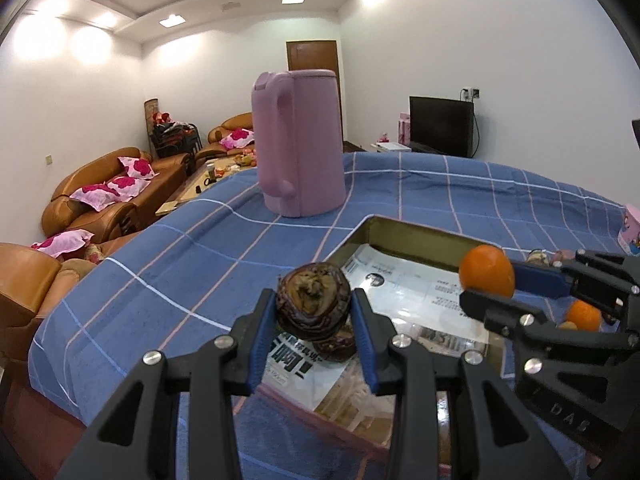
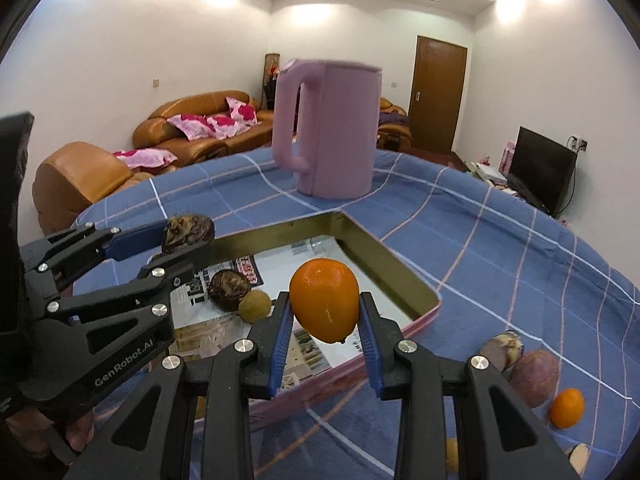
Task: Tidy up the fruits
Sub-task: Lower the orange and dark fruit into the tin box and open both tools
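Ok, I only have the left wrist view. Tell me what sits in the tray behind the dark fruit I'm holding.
Observer: In the right wrist view, below your held dark fruit, a small tan round fruit lies on the paper in the tray, right beside another dark fruit.
Operator: Now describe the cloth to the right of the tray.
Observer: A purple round fruit lies there, between a cut fruit and a small orange.
Operator: Check the right claw's load.
Observer: The right claw grips an egg-shaped orange between both pads, narrow end down.
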